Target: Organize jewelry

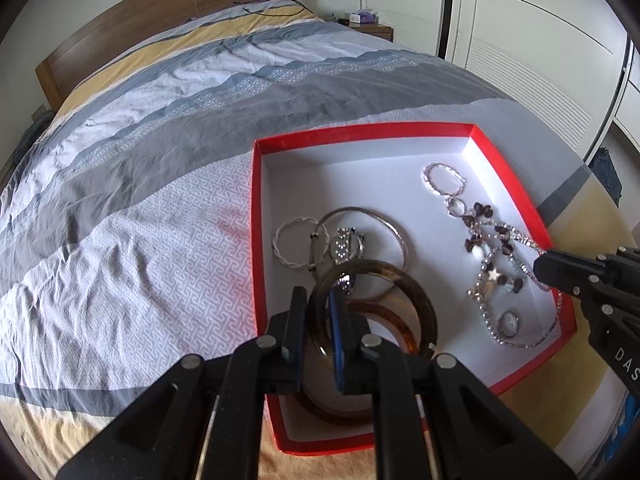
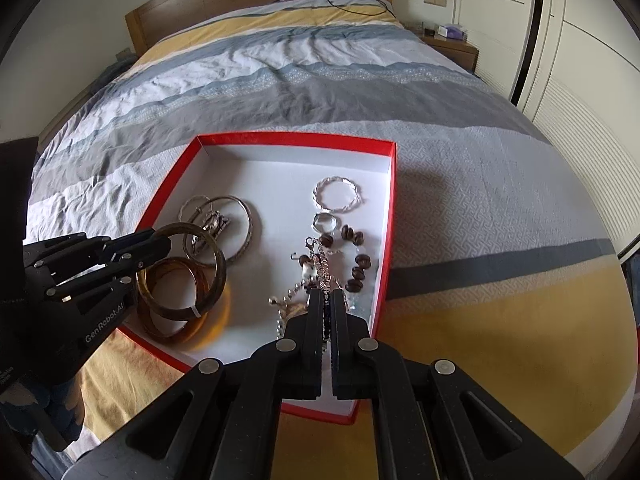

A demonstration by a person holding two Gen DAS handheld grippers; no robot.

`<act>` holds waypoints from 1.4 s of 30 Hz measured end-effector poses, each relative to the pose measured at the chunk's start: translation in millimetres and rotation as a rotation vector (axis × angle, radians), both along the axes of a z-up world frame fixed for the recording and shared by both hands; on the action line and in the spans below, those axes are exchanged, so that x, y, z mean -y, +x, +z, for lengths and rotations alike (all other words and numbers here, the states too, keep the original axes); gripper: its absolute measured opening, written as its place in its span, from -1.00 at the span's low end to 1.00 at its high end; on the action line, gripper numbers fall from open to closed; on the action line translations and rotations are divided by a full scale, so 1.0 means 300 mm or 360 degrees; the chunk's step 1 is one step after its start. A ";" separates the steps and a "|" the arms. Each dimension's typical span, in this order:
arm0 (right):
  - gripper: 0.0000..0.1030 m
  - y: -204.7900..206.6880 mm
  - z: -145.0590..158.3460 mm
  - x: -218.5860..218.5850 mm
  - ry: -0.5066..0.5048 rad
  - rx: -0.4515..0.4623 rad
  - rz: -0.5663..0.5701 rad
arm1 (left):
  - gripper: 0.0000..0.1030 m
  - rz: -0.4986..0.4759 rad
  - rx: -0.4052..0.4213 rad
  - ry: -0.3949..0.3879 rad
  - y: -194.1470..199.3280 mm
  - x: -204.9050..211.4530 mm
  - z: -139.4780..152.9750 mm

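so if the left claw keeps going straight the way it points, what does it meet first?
Probably the white floor of the red-walled cardboard box. The left claw grips a dark brown translucent bangle and points down into the box, toward the rhinestone watch and thin silver bangle. Depth is unclear.

Red box (image 2: pixel 390 216) far half bare — bangles (image 2: pixel 188 280) crowd left, chains (image 2: pixel 320 268) right; bedspread (image 1: pixel 140 200) around clear.

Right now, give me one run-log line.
left gripper: shut on brown bangle | right gripper: shut on rhinestone chain | both over red box
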State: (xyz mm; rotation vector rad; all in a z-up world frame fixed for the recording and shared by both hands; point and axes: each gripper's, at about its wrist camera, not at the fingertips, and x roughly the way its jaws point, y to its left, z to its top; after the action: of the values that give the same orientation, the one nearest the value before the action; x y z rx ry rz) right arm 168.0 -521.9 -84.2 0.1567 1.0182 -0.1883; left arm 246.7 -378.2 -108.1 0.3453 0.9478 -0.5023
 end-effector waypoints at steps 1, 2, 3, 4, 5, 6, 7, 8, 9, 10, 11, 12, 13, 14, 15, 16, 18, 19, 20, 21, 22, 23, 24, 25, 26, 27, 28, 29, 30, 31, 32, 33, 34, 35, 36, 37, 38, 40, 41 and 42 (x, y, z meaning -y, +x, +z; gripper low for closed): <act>-0.93 -0.002 -0.006 -0.003 0.0001 -0.0013 0.0004 | -0.77 0.0001 -0.0009 0.0002 -0.002 -0.001 -0.005; -0.93 -0.004 -0.011 -0.004 0.0002 -0.0022 0.0007 | -0.77 0.0002 -0.0015 0.0005 -0.005 -0.003 -0.009; -0.93 -0.008 -0.016 -0.009 0.0004 -0.0032 0.0010 | -0.77 0.0002 -0.0017 0.0009 -0.007 -0.006 -0.012; -0.93 -0.010 -0.020 -0.009 0.0005 -0.0039 0.0012 | -0.77 0.0003 -0.0018 0.0012 -0.008 -0.008 -0.014; -0.93 -0.013 -0.023 -0.010 0.0004 -0.0045 0.0012 | -0.77 0.0003 -0.0022 0.0012 -0.011 -0.012 -0.015; -0.93 -0.017 -0.026 -0.012 0.0004 -0.0049 0.0011 | -0.75 0.0007 -0.0025 0.0014 -0.010 -0.014 -0.016; -0.93 -0.021 -0.027 -0.013 0.0004 -0.0054 0.0008 | -0.73 0.0014 -0.0025 0.0016 -0.011 -0.018 -0.015; -0.93 -0.023 -0.028 -0.013 0.0003 -0.0058 0.0005 | -0.72 0.0014 -0.0029 0.0006 -0.013 -0.023 -0.014; -0.93 -0.026 -0.028 -0.012 0.0001 -0.0061 0.0001 | -0.70 0.0018 -0.0030 -0.0001 -0.015 -0.027 -0.011; -0.93 -0.028 -0.029 -0.011 0.0000 -0.0064 -0.0005 | -0.66 0.0024 -0.0027 -0.0008 -0.017 -0.031 -0.007; -0.90 -0.031 -0.029 -0.011 0.0002 -0.0065 -0.0007 | -0.55 0.0029 -0.0025 -0.0018 -0.019 -0.035 -0.002; -0.86 -0.033 -0.028 -0.012 0.0002 -0.0066 -0.0010 | -0.49 0.0032 -0.0023 -0.0027 -0.022 -0.040 0.003; -0.74 -0.036 -0.026 -0.013 -0.0003 -0.0067 -0.0017 | -0.48 0.0031 -0.0025 -0.0044 -0.026 -0.046 0.010; -0.59 -0.039 -0.023 -0.015 -0.0005 -0.0067 -0.0021 | -0.47 0.0032 -0.0021 -0.0052 -0.031 -0.051 0.016; -0.52 -0.043 -0.020 -0.017 -0.0004 -0.0064 -0.0020 | -0.47 0.0030 -0.0017 -0.0058 -0.035 -0.054 0.022; -0.42 -0.045 -0.018 -0.018 -0.0005 -0.0063 -0.0020 | -0.46 0.0028 -0.0015 -0.0063 -0.040 -0.058 0.029; -0.36 -0.048 -0.011 -0.023 -0.0020 -0.0061 -0.0023 | -0.43 0.0026 -0.0013 -0.0077 -0.053 -0.067 0.043; -0.34 -0.050 -0.006 -0.026 -0.0020 -0.0060 -0.0025 | -0.37 0.0031 -0.0006 -0.0080 -0.060 -0.073 0.052; -0.34 -0.054 0.000 -0.029 -0.0021 -0.0056 -0.0028 | -0.23 0.0037 0.0007 -0.0092 -0.069 -0.082 0.064; -0.33 -0.058 0.007 -0.033 -0.0024 -0.0050 -0.0029 | -0.16 0.0042 0.0016 -0.0103 -0.076 -0.092 0.075; -0.31 -0.062 0.015 -0.038 -0.0027 -0.0045 -0.0029 | -0.15 0.0049 0.0025 -0.0116 -0.084 -0.104 0.088; -0.30 -0.066 0.023 -0.044 -0.0029 -0.0041 -0.0025 | -0.14 0.0053 0.0028 -0.0131 -0.092 -0.118 0.101; -0.29 -0.071 0.032 -0.052 -0.0032 -0.0036 -0.0021 | -0.12 0.0058 0.0029 -0.0145 -0.098 -0.131 0.114; -0.26 -0.077 0.043 -0.063 -0.0037 -0.0030 -0.0015 | -0.10 0.0067 0.0034 -0.0156 -0.105 -0.146 0.127; -0.25 -0.085 0.054 -0.074 -0.0040 -0.0024 -0.0010 | -0.06 0.0078 0.0044 -0.0164 -0.113 -0.164 0.142; -0.24 -0.092 0.065 -0.084 -0.0040 -0.0018 -0.0006 | -0.03 0.0089 0.0054 -0.0171 -0.122 -0.182 0.158; -0.21 -0.102 0.079 -0.098 -0.0039 -0.0009 -0.0001 | -0.01 0.0099 0.0062 -0.0182 -0.130 -0.203 0.173; -0.18 -0.111 0.092 -0.114 -0.0041 -0.0001 0.0006 | 0.01 0.0109 0.0073 -0.0190 -0.136 -0.223 0.188; -0.17 -0.119 0.101 -0.129 -0.0042 0.0005 0.0014 | 0.04 0.0120 0.0087 -0.0195 -0.145 -0.246 0.206; -0.13 -0.129 0.114 -0.149 -0.0043 0.0014 0.0024 | 0.05 0.0129 0.0104 -0.0202 -0.156 -0.267 0.222; -0.10 -0.139 0.126 -0.168 -0.0044 0.0021 0.0033 | 0.06 0.0136 0.0124 -0.0211 -0.171 -0.294 0.241; -0.09 -0.149 0.137 -0.188 -0.0044 0.0028 0.0044 | 0.07 0.0137 0.0135 -0.0214 -0.185 -0.320 0.257; -0.09 -0.161 0.150 -0.213 -0.0044 0.0036 0.0056 | 0.07 0.0137 0.0140 -0.0215 -0.194 -0.340 0.268; -0.08 -0.171 0.161 -0.232 -0.0043 0.0043 0.0066 | 0.07 0.0140 0.0154 -0.0213 -0.211 -0.368 0.283; -0.08 -0.184 0.174 -0.254 -0.0042 0.0051 0.0075 | 0.07 0.0147 0.0174 -0.0212 -0.227 -0.393 0.297; -0.08 -0.197 0.187 -0.278 -0.0038 0.0062 0.0086 | 0.07 0.0151 0.0201 -0.0208 -0.250 -0.427 0.313; -0.07 -0.208 0.198 -0.301 -0.0036 0.0072 0.0096 | 0.07 0.0158 0.0218 -0.0205 -0.266 -0.454 0.327; -0.06 -0.235 0.221 -0.354 -0.0032 0.0091 0.0119 | 0.07 0.0186 0.0250 -0.0189 -0.299 -0.505 0.350; -0.05 -0.248 0.230 -0.377 -0.0030 0.0100 0.0129 | 0.07 0.0199 0.0273 -0.0183 -0.319 -0.535 0.363; -0.05 -0.264 0.241 -0.408 -0.0027 0.0109 0.0142 | 0.07 0.0207 0.0291 -0.0184 -0.339 -0.563 0.375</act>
State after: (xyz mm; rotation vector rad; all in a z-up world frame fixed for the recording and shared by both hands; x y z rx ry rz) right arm 88.8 -399.4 -12.0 0.1016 0.9531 -0.1096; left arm 144.9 -209.4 4.4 0.2196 0.7554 -0.3975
